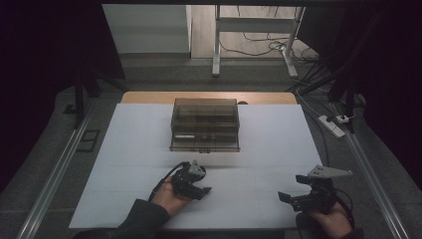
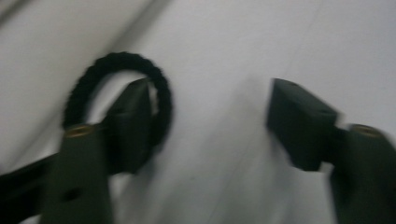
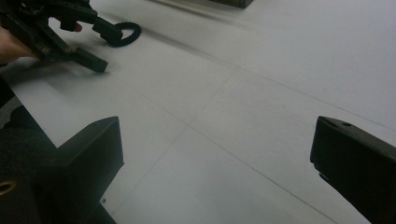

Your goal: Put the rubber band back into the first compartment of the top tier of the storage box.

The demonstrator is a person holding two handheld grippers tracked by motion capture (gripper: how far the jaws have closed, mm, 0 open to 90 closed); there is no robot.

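You'll find nothing to read here: no text, label, brand, number or sign can be made out on anything on the table, at any clock position around your hands.

A black braided hair tie [image 2: 161,100], a closed ring, lies flat on the white table [image 2: 261,42]. In the high view it would sit toward 6 o'clock of the table's middle.

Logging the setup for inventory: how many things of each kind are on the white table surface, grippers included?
Hand-held grippers: 2 (left gripper, right gripper)
Black hair tie: 1
Smoky clear drawer box: 1
Total: 4
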